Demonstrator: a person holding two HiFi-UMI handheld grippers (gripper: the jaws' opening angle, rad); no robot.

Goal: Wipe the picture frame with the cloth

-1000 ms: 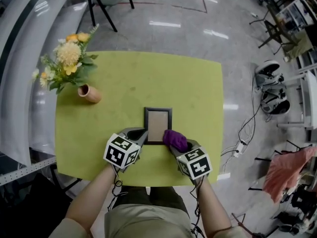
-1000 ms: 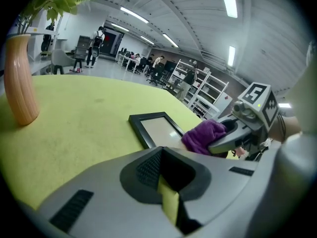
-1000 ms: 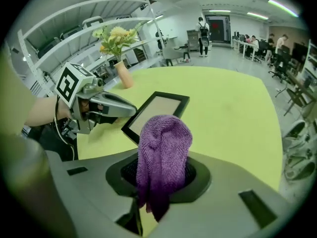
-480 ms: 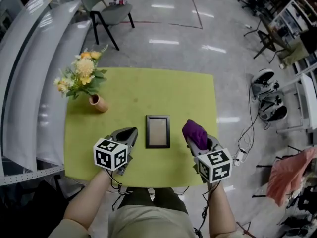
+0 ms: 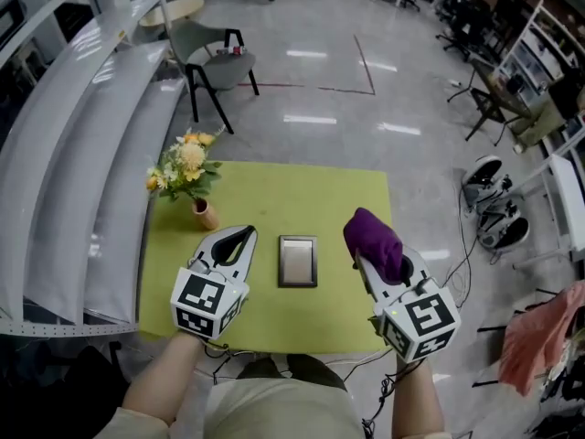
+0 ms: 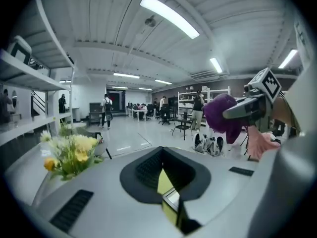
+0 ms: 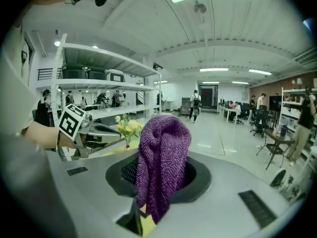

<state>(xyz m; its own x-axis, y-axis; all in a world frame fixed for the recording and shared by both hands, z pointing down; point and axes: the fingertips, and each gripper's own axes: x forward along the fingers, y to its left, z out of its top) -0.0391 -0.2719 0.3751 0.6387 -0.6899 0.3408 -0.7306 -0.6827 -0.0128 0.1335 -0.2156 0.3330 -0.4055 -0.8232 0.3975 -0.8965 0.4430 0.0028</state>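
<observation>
The dark-framed picture frame (image 5: 298, 261) lies flat on the yellow-green table (image 5: 274, 195), between my two grippers. My left gripper (image 5: 243, 235) hovers to its left, raised off the table, jaws together with nothing in them; a sliver of the picture frame (image 6: 171, 199) shows through their slit. To the frame's right, my right gripper (image 5: 377, 262) is lifted too and shut on the purple cloth (image 5: 373, 234), which bunches over its jaws. The cloth (image 7: 162, 157) fills the middle of the right gripper view and hides the jaws' tips. Neither gripper touches the frame.
A small vase of yellow flowers (image 5: 189, 176) stands at the table's far left corner. A chair (image 5: 215, 62) is on the floor beyond the table. Curved grey shelving (image 5: 82, 154) runs along the left. Cables and gear (image 5: 489, 199) lie to the right.
Both grippers have risen and moved apart from the frame. The left one came off the frame's near left corner. The cloth left the frame's near right corner, carried up and right.
</observation>
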